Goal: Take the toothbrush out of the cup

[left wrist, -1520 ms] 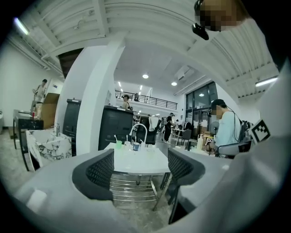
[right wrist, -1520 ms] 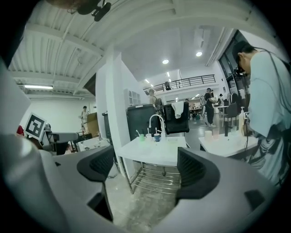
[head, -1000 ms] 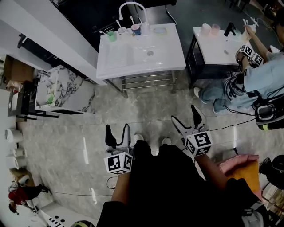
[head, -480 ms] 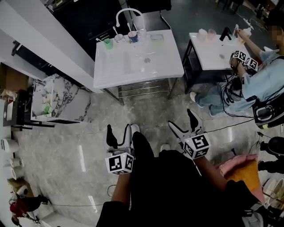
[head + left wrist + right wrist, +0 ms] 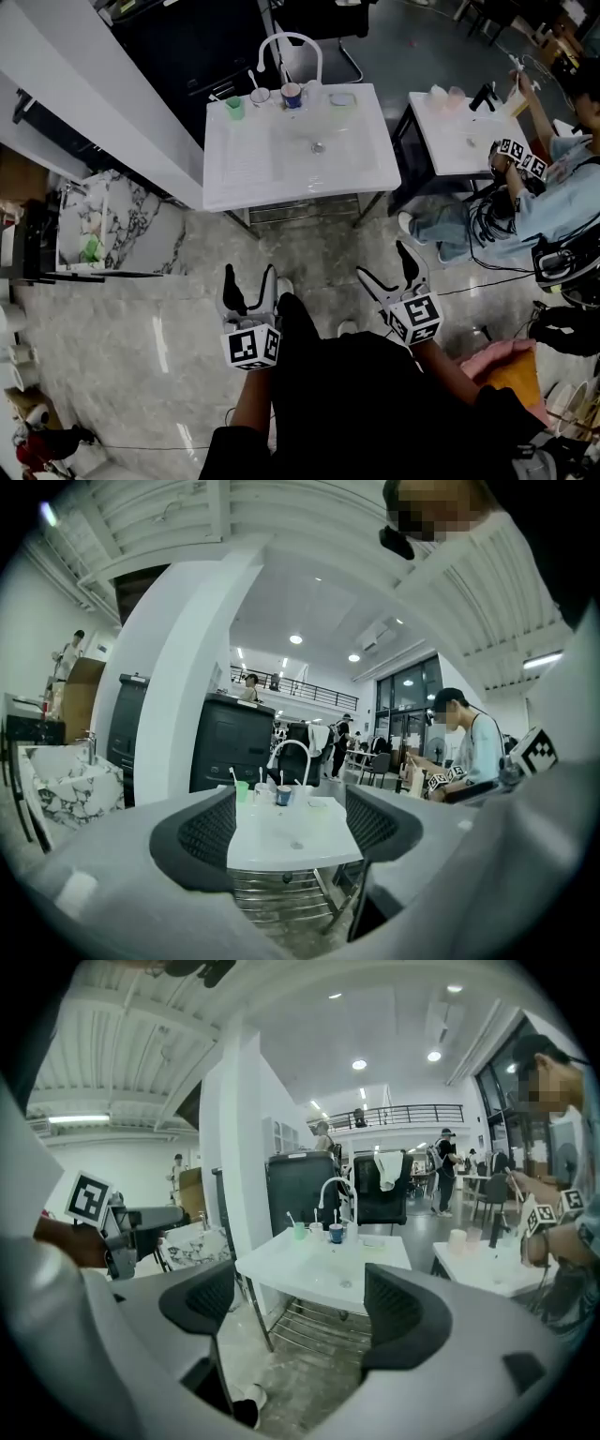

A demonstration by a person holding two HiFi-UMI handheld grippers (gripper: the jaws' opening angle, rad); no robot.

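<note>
Both the left tongs and right tongs gape empty, well apart from the white surface, where a toothbrush stands in the green cup at the back. It is likely light, stiff and slick, so pinch its handle above the rim.

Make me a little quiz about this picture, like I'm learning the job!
1. True or false: the left tongs are shut.
2. Where does the blue cup stand? A: on the floor. B: at the back of the white sink top. C: on a chair.
3. Fill the gap: the leftmost cup in the row is coloured ___.

Key: 1 false, they are open with nothing between them. 2 B. 3 green.
</note>
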